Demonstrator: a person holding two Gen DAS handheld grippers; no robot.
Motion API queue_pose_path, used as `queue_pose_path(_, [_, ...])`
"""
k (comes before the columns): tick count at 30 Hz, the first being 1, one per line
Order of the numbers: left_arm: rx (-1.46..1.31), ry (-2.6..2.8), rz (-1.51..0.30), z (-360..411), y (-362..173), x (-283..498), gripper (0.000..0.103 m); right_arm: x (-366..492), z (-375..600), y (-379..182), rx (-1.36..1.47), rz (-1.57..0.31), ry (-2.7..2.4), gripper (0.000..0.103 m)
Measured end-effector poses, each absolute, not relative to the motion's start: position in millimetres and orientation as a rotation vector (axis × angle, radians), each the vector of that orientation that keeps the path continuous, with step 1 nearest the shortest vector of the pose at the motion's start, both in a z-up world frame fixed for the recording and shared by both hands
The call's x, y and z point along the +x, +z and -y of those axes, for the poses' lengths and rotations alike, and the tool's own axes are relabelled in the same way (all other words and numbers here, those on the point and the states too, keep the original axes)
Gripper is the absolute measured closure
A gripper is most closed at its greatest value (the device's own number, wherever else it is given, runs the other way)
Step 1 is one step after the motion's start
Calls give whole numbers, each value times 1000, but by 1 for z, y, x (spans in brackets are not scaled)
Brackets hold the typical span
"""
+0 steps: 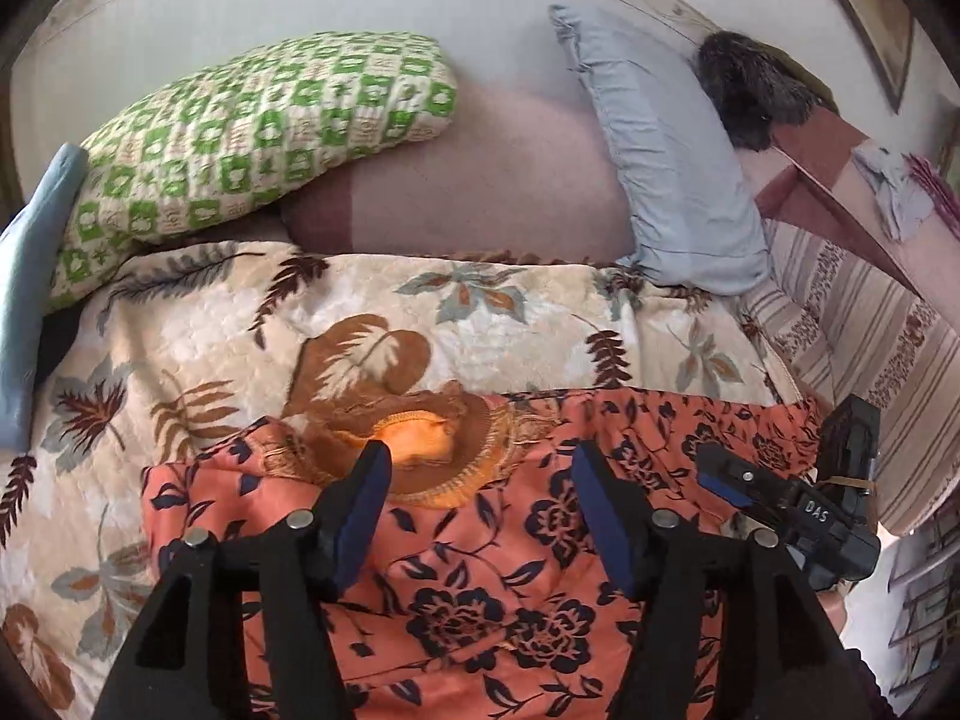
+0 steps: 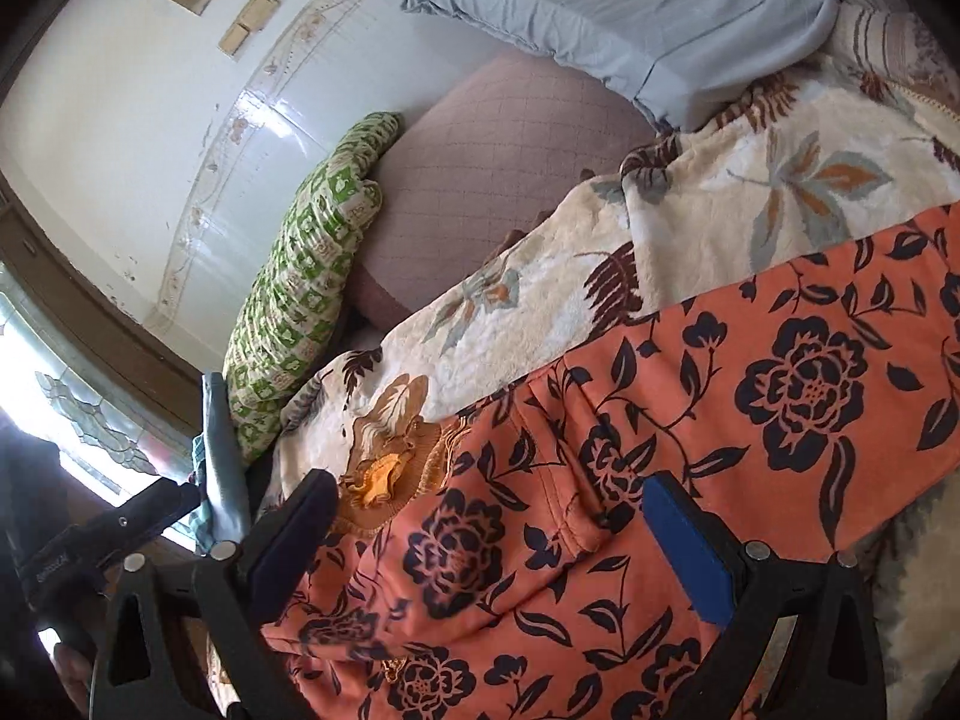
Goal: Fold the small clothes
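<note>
A small orange garment with dark navy flowers (image 1: 480,564) lies spread on the leaf-patterned blanket (image 1: 252,324). Its neck opening has an orange lace collar (image 1: 420,450). My left gripper (image 1: 480,468) is open just above the garment, its fingers on either side of the collar. The right gripper shows at the right of this view (image 1: 774,492), over the garment's right part. In the right wrist view the garment (image 2: 690,432) fills the lower half, with the collar (image 2: 384,480) to the left. My right gripper (image 2: 486,510) is open over the cloth, holding nothing.
Pillows lie at the head of the bed: a green-checked one (image 1: 252,132), a pink one (image 1: 480,180) and a pale blue one (image 1: 666,150). A dark furry thing (image 1: 750,90) sits at the back right. A striped sheet (image 1: 858,324) runs along the right edge.
</note>
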State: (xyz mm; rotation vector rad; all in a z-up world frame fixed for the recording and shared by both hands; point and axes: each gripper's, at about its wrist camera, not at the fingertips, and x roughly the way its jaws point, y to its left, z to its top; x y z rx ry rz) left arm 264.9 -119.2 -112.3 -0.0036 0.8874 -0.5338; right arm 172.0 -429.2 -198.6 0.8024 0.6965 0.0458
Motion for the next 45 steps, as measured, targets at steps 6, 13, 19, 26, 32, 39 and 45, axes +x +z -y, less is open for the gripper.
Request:
queue_pose_path(6, [5,-222,-987,19,-175,286,38,193,425,-221,858,-788,61,12])
queue_pose_path(13, [-91,-48,-997,-53,-219,282,38,213,434,-252,868,-892,-49,29])
queue_pose_path(19, [-103,-45,-1015,-49,-247,277,38,225,416,-255,743,-927,-73,36])
queue_pose_path(26, [-82,-69,-999,-44,-247,280,38,219,399,-249,592,-998,-147,88])
queue_pose_path(32, [-78,-68,-997,-45,-249,280,38,204,406,-227,571,-939,-177,93])
queue_pose_path(39, [-40,-51,-990,-45,-249,279,37,184,430,-227,543,-968,-317,95])
queue_pose_path(45, [15,-25,-967,-38,-248,275,36,180,447,-229,746,-921,-181,94])
